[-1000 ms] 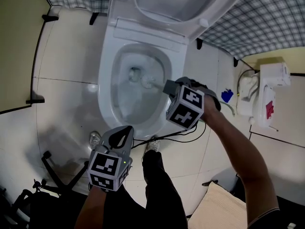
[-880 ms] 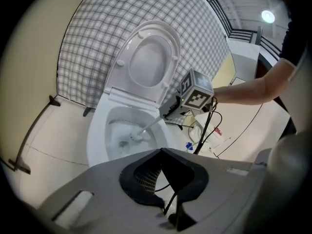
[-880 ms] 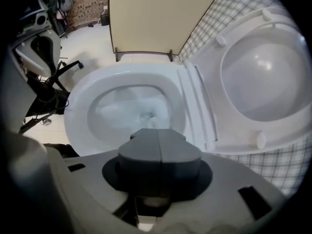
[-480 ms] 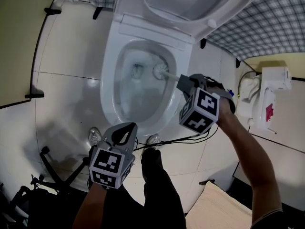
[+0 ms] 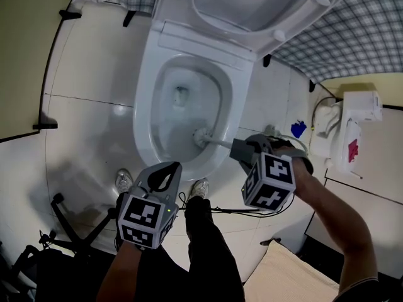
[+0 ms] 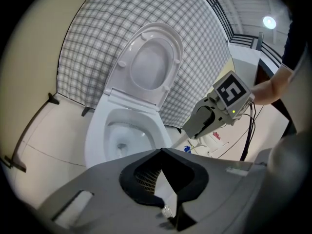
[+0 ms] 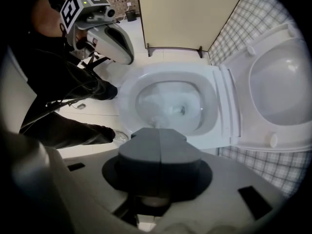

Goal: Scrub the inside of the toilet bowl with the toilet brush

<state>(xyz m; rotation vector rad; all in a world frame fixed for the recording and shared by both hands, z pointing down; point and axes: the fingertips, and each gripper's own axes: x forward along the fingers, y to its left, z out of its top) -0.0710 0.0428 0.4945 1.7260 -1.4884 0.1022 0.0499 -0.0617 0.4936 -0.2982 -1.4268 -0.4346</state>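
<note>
Only the head view clearly shows the toilet brush (image 5: 203,137)

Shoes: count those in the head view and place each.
2. One pale grey shoe stands left of the white ceramic toilet bowl's front rim. The other pale grey shoe stands right of it. None looks hidden.

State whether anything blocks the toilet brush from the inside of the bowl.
Nothing visible does: the seat is raised, and the toilet brush, held by the right gripper, already has its head inside the toilet bowl.
</note>
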